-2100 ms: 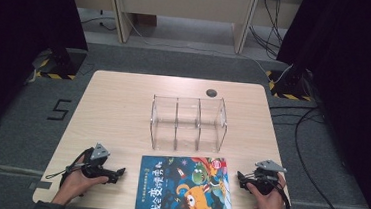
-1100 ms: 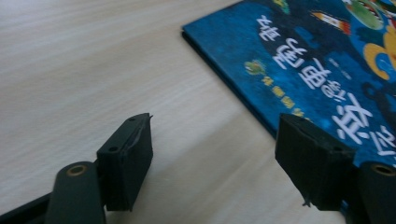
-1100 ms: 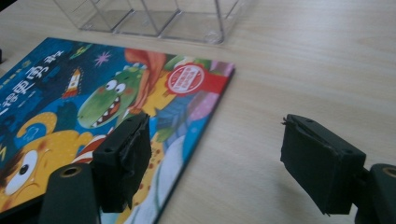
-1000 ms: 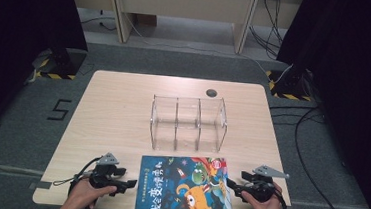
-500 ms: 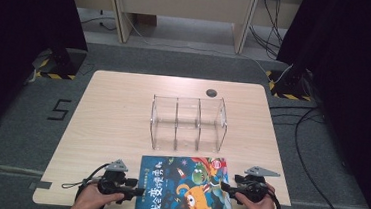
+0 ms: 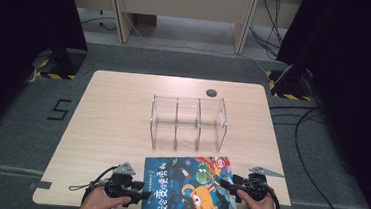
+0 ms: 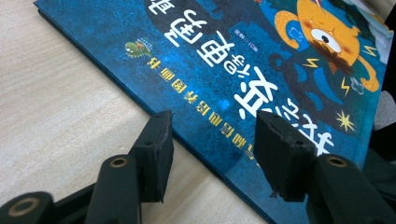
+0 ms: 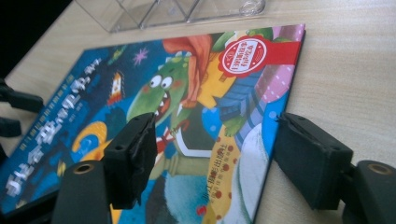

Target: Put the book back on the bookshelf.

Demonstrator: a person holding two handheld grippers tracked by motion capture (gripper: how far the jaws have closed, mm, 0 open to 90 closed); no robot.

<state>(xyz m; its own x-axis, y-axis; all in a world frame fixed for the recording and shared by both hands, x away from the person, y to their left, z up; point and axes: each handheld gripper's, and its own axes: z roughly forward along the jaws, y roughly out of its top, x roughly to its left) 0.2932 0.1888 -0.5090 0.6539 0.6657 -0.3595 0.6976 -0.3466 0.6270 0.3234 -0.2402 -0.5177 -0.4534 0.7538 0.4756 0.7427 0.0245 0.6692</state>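
Holding a gripper in each hand, you have both at the near edge of the table (image 6: 123,109), one on each side of the book (image 6: 189,187). The book lies flat, cover up, at about 6 o'clock from the clear rack (image 6: 188,122), just beside the rack's near wall and slightly skewed. Your left gripper (image 6: 141,197) sits at the book's 9 o'clock side, near the near-left corner, jaws pointing toward 3 o'clock. In the left gripper view its jaws straddle the book's long edge (image 7: 219,70): one pad sits over bare table beside the edge, the other over the blue cover by the white lettering. The jaws have just been closing, with the book's edge between them, yet a clear gap remains and neither pad visibly presses on the book, so the gripper is partly open and holds nothing. Your right gripper (image 6: 225,184) is at the book's 3 o'clock side, jaws pointing toward 9 o'clock. In the right gripper view its jaws stand wide across the book's right edge (image 8: 196,116): one pad hovers over the cover near the green monster, the other is over the table beside the edge. That gripper is open too, gripping nothing; whether the pads touch the cover or table you cannot tell from these views. The rack (image 8: 154,11) stands beyond the book at 12 o'clock.
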